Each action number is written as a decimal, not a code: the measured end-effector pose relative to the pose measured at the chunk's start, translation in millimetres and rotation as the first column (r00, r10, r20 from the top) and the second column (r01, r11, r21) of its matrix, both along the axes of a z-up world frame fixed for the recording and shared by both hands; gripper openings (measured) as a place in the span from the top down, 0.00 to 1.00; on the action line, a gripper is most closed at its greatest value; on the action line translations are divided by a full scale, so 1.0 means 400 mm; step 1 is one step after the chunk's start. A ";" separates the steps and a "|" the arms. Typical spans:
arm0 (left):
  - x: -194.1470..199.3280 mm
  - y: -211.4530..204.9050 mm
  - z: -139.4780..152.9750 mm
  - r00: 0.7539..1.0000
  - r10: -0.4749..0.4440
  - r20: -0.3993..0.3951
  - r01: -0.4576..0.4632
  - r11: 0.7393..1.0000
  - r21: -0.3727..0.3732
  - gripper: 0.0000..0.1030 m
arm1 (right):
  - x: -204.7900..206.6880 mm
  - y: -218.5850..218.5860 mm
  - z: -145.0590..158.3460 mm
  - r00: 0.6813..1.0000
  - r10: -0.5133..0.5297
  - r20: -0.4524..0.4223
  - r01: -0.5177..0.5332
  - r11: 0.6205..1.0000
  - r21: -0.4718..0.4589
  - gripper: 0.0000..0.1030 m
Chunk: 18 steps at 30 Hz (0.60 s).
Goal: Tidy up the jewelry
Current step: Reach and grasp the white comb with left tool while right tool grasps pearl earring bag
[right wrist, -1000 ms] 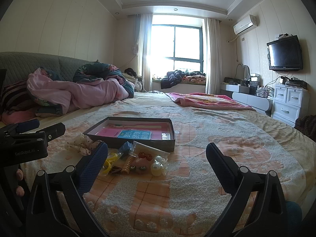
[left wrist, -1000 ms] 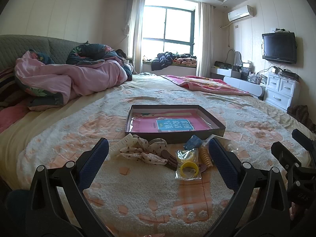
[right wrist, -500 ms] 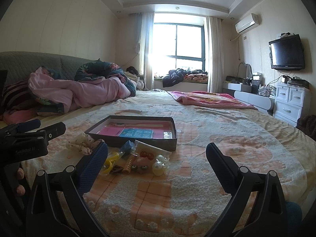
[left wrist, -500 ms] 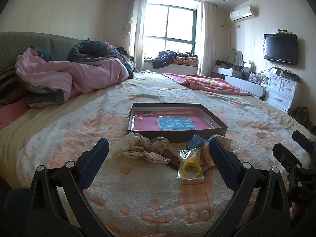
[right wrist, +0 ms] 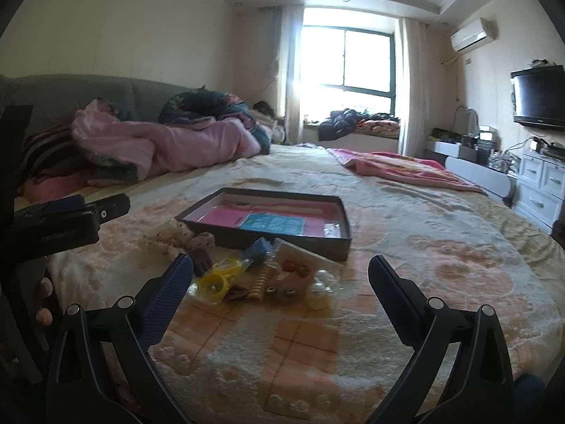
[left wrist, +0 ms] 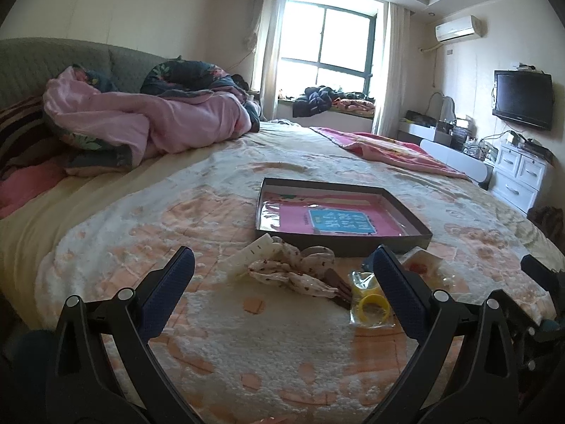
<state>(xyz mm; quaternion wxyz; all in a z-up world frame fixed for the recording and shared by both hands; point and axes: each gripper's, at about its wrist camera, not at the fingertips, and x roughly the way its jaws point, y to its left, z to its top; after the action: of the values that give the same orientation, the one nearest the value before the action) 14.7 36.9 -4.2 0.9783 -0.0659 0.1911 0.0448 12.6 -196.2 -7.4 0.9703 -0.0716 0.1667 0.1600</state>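
A shallow dark box (left wrist: pixel 356 238) with a pink and blue card inside lies on the bed; it also shows in the right wrist view (right wrist: pixel 226 235). In front of it lies a pile of accessories: a dotted cloth scrunchie (left wrist: pixel 293 268), a bagged yellow ring (left wrist: pixel 372 305) (right wrist: pixel 213 284), a spiral hair tie (right wrist: pixel 257 284), bagged red beads (right wrist: pixel 295 268) and pearly pieces (right wrist: pixel 319 291). My left gripper (left wrist: pixel 282 293) is open and empty, just short of the scrunchie. My right gripper (right wrist: pixel 280 291) is open and empty, low over the pile.
The bed cover (left wrist: pixel 247 353) is fluffy with peach squares. A heap of pink quilts (left wrist: pixel 141 123) lies at the far left. A pink blanket (left wrist: pixel 388 148) lies far right. White drawers (left wrist: pixel 522 176) and a TV (left wrist: pixel 522 99) stand beyond the bed's right edge.
Both grippers have moved forward and lower toward the pile. The left view has swung left, so the pile sits more to its right. Both stay open.
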 end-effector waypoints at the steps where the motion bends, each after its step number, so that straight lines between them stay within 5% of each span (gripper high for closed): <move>1: 0.002 0.002 -0.001 1.000 0.003 -0.004 -0.003 1.000 -0.001 0.10 | 0.008 0.009 -0.001 1.000 0.010 -0.009 -0.010 1.000 -0.007 0.06; 18: 0.131 0.131 -0.078 0.982 0.040 -0.185 -0.044 0.999 -0.018 0.10 | 0.163 0.008 -0.035 0.992 -0.026 -0.125 0.024 1.000 -0.020 0.06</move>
<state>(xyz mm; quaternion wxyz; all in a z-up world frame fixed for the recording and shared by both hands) 67.2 89.4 -35.4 0.9544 -0.0764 0.2801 0.0692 77.7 -193.0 -21.2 0.9592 -0.0685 0.2294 0.1506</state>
